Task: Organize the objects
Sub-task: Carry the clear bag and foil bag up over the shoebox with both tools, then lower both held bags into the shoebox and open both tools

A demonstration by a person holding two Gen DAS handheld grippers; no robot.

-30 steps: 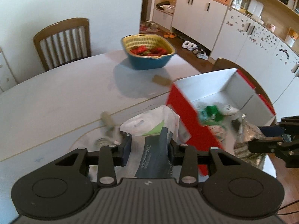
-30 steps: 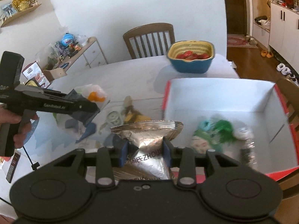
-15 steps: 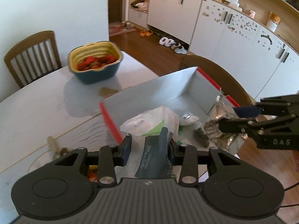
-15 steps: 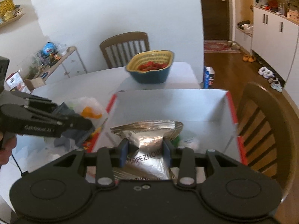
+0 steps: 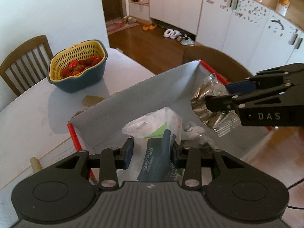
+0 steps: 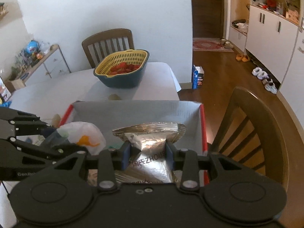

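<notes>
My left gripper (image 5: 152,152) is shut on a white plastic bag (image 5: 152,125) with a dark blue packet inside, held over the open red-edged white box (image 5: 133,95). My right gripper (image 6: 148,153) is shut on a crinkled silver foil pouch (image 6: 150,134), also over the box (image 6: 152,108). In the left wrist view the right gripper (image 5: 214,102) comes in from the right with the foil pouch (image 5: 210,102) above the box's right side. In the right wrist view the left gripper (image 6: 62,144) enters from the left with the bag (image 6: 83,136). Small items lie on the box floor (image 5: 191,131).
A yellow colander in a blue bowl (image 5: 77,68) holds strawberries on the white table (image 5: 28,114) behind the box. Wooden chairs stand at the far side (image 6: 110,43) and right beside the box (image 6: 254,125). A tan piece (image 5: 91,100) lies between bowl and box.
Both grippers have swung sideways from over the table clutter to above the box, each still holding its load. The loose items on the table have dropped out of view.
</notes>
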